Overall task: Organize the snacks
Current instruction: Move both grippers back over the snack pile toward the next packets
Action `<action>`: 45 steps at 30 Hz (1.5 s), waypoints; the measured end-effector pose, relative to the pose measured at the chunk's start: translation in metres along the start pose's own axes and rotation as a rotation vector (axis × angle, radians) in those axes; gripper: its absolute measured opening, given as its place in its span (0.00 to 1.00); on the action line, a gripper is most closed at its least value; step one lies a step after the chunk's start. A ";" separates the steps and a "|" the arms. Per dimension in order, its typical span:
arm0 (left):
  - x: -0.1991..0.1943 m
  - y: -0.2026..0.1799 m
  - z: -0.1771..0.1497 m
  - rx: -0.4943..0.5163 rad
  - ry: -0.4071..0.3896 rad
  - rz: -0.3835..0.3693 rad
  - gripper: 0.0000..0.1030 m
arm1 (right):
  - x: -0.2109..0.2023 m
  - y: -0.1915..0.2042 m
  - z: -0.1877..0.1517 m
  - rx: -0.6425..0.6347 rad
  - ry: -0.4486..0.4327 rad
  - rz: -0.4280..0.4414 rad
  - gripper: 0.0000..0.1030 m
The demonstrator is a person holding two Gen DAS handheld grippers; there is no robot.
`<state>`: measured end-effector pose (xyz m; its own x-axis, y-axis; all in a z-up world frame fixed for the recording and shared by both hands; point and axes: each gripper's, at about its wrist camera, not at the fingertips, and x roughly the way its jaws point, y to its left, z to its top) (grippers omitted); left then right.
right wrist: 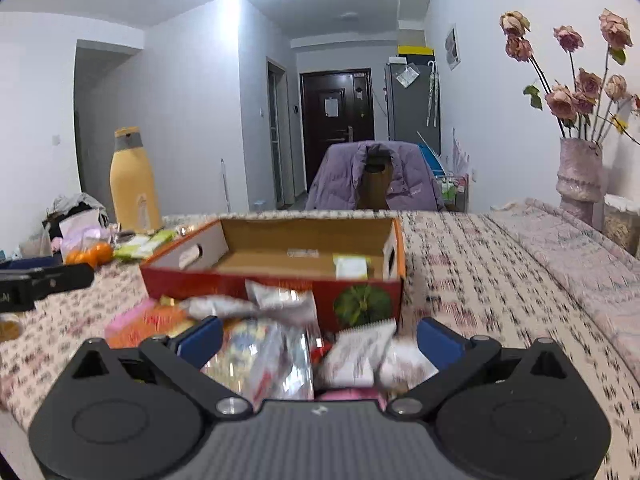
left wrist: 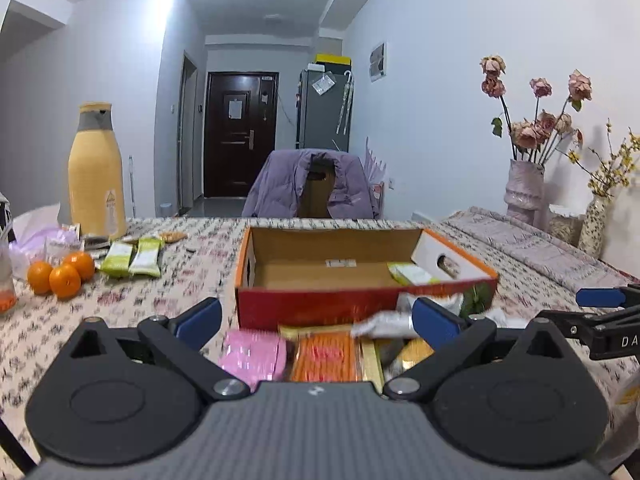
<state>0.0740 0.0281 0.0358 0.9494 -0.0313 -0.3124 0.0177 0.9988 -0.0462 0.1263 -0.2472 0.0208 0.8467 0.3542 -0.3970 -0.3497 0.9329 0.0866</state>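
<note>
Jaws on both my grippers stand wide apart w/ nothing held: left gripper (left wrist: 316,320) sits low centre of its view, right gripper (right wrist: 318,338) low centre of its own.

Between the left jaws, in lower centre: pink packet (left wrist: 252,354), orange packet (left wrist: 326,356), a gold-edged one beside it, all blurred. Between the right jaws: heap of silvery and white snack packets (right wrist: 280,336), too smeared to count. That heap lies against the front wall of the cardboard box (left wrist: 320,310), so it stands between my jaws and the box.

Box sits mid-frame on the bench (left wrist: 180,280), open top, red front, orange rim. Inside, at its right end: 1 yellow-green packet (left wrist: 412,273), poss. more, can't tell. Rest of the box floor is bare cardboard.

Left of frame in left view: 3 oranges (left wrist: 62,274) touching each other, 2 green packets (left wrist: 130,258) side by side just right of them, tall yellow bottle (left wrist: 96,172) behind. Upper right: 2 vases, one w/ dried roses (left wrist: 524,188). Chair w/ purple jacket (left wrist: 312,184) behind the bench, centre.
</note>
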 end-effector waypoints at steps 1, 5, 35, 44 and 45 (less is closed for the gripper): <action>-0.002 0.001 -0.005 -0.002 0.006 -0.001 1.00 | -0.002 0.000 -0.006 -0.003 0.006 -0.007 1.00; -0.009 0.008 -0.023 -0.015 0.035 -0.001 1.00 | -0.006 -0.003 -0.032 -0.007 0.056 -0.014 1.00; -0.007 0.014 -0.035 -0.044 0.093 0.010 1.00 | 0.048 -0.015 -0.047 -0.057 0.241 0.032 0.91; -0.010 0.017 -0.035 -0.056 0.093 0.026 1.00 | 0.029 -0.018 -0.049 -0.069 0.217 -0.017 0.65; -0.010 0.018 -0.035 -0.057 0.093 0.028 1.00 | 0.026 -0.019 -0.050 -0.073 0.210 -0.031 0.65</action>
<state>0.0542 0.0447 0.0046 0.9159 -0.0097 -0.4014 -0.0287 0.9956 -0.0895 0.1349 -0.2586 -0.0367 0.7579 0.2968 -0.5810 -0.3591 0.9333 0.0083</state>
